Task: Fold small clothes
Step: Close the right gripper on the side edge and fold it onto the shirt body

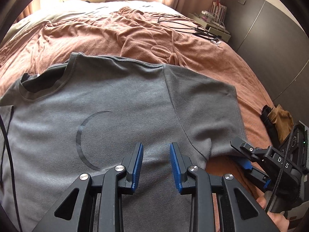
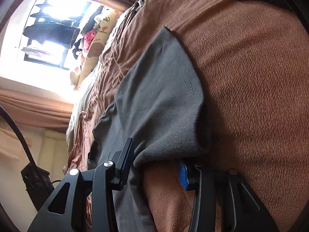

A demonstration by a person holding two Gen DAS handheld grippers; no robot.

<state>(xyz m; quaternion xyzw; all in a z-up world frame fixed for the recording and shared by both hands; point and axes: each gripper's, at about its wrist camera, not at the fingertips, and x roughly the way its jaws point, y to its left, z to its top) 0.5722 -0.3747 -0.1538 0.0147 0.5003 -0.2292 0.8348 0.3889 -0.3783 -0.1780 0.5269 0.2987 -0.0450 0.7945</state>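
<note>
Left tool (image 1: 156, 154) hovers parted above the grey T-shirt (image 1: 115, 100); right tool (image 2: 157, 164) grasps its sleeve (image 2: 164, 96).

Daylight floods in through the window (image 2: 44, 32), which is blown out to white glare (the right wrist view suffers most). Both fisheye views bend strongly toward dark, vignetted corners. The brown blanket (image 1: 119, 31) is evenly lit, with soft shadows in its folds; focus is fairly sharp throughout.
</note>
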